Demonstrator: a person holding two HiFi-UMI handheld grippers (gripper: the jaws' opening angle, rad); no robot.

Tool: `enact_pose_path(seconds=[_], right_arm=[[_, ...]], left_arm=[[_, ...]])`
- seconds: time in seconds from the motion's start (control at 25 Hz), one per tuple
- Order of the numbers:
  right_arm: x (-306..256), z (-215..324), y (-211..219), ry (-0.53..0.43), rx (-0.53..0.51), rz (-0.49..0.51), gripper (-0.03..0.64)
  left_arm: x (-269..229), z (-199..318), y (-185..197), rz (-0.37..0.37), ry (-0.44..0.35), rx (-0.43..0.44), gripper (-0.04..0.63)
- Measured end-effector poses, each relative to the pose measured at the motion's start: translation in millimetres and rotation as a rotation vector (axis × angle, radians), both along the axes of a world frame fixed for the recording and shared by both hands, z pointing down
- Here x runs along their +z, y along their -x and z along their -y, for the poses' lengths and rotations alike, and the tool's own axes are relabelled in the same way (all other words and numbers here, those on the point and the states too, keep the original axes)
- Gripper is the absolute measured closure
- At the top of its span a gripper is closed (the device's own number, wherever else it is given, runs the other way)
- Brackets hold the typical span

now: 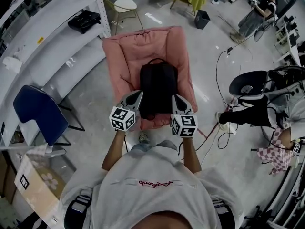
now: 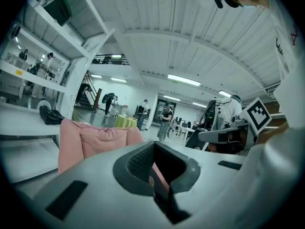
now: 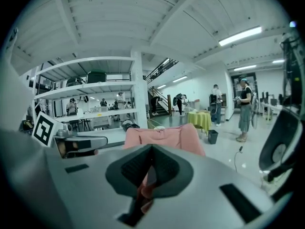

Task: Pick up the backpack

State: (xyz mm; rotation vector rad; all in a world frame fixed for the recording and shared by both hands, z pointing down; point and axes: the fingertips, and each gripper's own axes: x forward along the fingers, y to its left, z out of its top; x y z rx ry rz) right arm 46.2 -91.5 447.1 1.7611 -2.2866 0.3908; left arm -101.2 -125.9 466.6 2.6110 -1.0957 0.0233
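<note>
A black backpack stands upright on the seat of a pink padded chair, its top loop toward the chair back. My left gripper hovers by the backpack's lower left corner and my right gripper by its lower right corner; both are shut and empty. In the left gripper view the closed left gripper points at the pink chair, with the right gripper off to the side. In the right gripper view the closed right gripper faces the chair. Neither gripper view shows the backpack clearly.
White shelving runs along the left, with a blue chair and a cardboard box in front of it. Cables, a black round seat and a seated person are at the right. A black bin stands beyond.
</note>
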Motion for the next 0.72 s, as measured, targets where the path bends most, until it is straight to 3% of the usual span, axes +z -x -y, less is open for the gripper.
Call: enact_pose_path(seconds=[0.28,0.72], right_arm=[[11.1,16.8,-8.4,0.028,0.006,-0.008,0.597],[24.9,77.9,-27.2,0.041,-0.043,0.029,0.597]], left_arm=[[15.1,21.4,0.8,0.009,0.027,-0.003,0.586],[33.3,73.1,-1.3,0.037,0.073,-0.088,0.586]])
